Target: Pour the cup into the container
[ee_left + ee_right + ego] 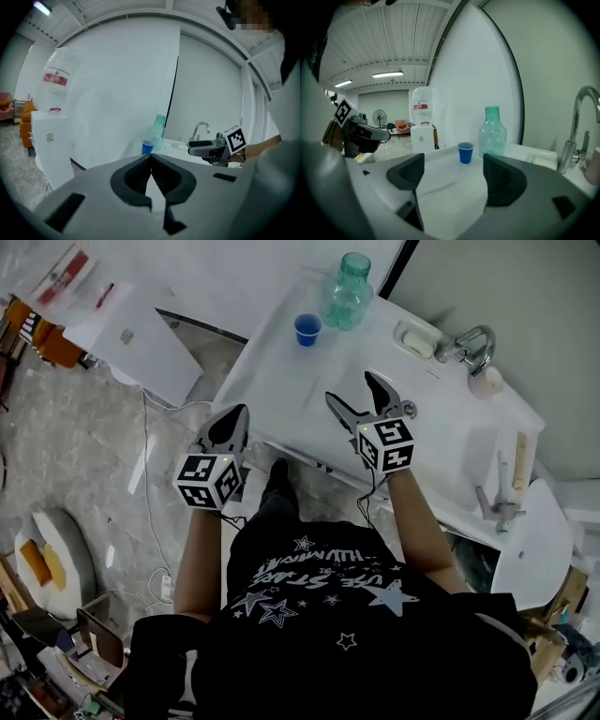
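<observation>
1. Firstly, the white counter [281,381] runs from the middle of the head view out toward 4 o'clock, with a sink set into it on that side.
2. A white water dispenser [131,334] stands on the floor at 10 o'clock from the counter, well apart from the task's things.
3. The right gripper [354,390] hovers over the counter's middle. Its jaws are spread wide with nothing between them; in the right gripper view only bare counter shows in the gap.
4. The left gripper [234,418] sits at 8 o'clock from the right one, at the counter's near-left edge. Its jaws are closed tip to tip and hold nothing.
5. The clear green bottle [347,292], the container, stands upright at the counter's far edge, at 12 o'clock from the right gripper and well apart from it.
6. A chrome faucet [473,348] rises at 2 o'clock from the right gripper.
7. The blue cup [307,329] stands upright just beside the bottle, at 7 o'clock from it and 11 o'clock from the right gripper. Neither gripper touches it.
</observation>
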